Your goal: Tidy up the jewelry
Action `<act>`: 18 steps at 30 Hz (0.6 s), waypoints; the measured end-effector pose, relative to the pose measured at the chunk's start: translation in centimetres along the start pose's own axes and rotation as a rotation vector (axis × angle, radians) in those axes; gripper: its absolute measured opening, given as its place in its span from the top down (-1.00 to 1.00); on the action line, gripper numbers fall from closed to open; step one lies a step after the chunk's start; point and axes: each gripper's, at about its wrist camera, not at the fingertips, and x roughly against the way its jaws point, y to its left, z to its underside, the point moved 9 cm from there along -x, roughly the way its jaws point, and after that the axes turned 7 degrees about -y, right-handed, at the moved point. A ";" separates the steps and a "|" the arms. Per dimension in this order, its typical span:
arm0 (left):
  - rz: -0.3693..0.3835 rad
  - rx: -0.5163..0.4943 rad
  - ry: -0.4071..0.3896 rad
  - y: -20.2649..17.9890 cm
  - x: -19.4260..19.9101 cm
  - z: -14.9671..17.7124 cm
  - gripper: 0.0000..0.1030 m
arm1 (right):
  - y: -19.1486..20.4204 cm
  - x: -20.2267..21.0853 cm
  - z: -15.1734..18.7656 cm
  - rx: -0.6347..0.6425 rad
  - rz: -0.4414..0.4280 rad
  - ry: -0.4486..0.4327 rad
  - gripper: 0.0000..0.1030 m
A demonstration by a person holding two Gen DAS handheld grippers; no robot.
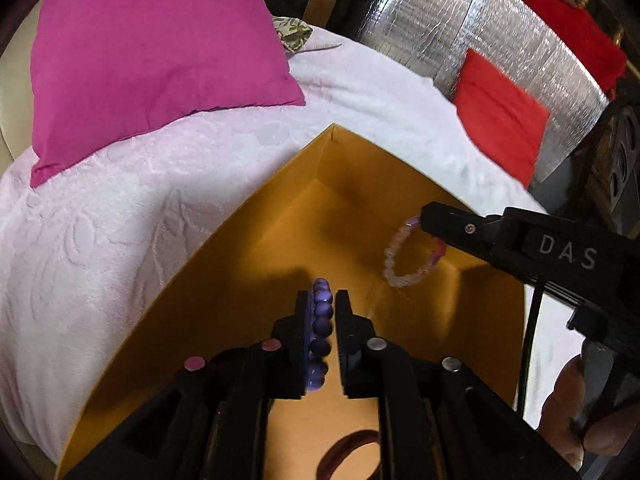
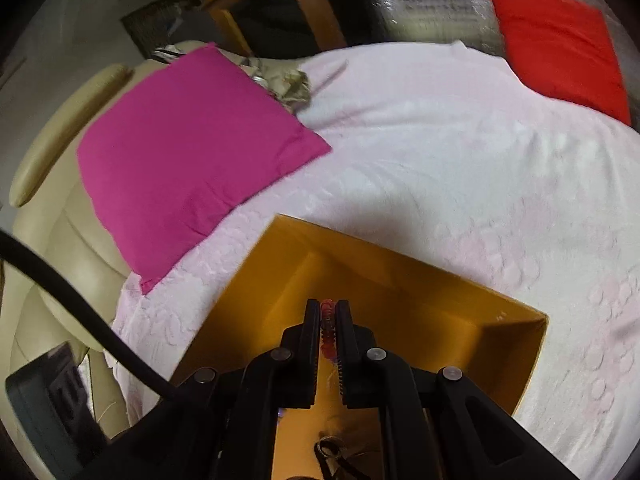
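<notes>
In the left wrist view, the left gripper (image 1: 322,300) hangs over an open mustard-yellow cardboard box (image 1: 240,240) that sits on a pale pink embossed blanket (image 1: 120,220). A bracelet of round purple beads (image 1: 320,328) stands on edge between its two black fingers; the jaws are narrow, with a small gap showing on the right side of the beads, so whether the pads press on them cannot be told. Lower in the box, under the gripper, lies a dark reddish ring-shaped bangle (image 1: 356,456). To the right, the right gripper (image 1: 428,216) reaches in over the box, closed on a bracelet of pale pink and red beads (image 1: 396,256) that dangles from its tip above the box floor. A hand (image 1: 576,408) grips its handle. A magenta cushion (image 1: 152,60) and a red cushion (image 1: 500,128) lie farther back.

In the right wrist view, the right gripper's jaws are nearly together, pinching the reddish part of the pink bracelet over the box's far inner corner. A dark tangled piece (image 2: 332,456) lies on the box floor below.
</notes>
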 end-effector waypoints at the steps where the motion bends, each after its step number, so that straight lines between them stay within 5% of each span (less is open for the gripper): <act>1: -0.009 -0.003 0.000 0.1 0.0 -0.1 0.45 | -0.3 -0.1 0.1 0.000 0.018 0.002 0.81; 4: -0.044 -0.023 -0.033 0.4 0.5 -0.8 0.10 | -0.9 0.5 0.2 0.011 0.034 0.010 0.79; 8: -0.084 -0.047 -0.092 0.9 2.0 -1.8 -0.18 | -1.4 2.6 -0.3 0.038 0.052 -0.039 -0.07; 18: -0.208 -0.160 -0.281 0.5 7.2 -3.4 -0.50 | -3.2 13.2 0.5 0.153 0.089 -0.212 -0.17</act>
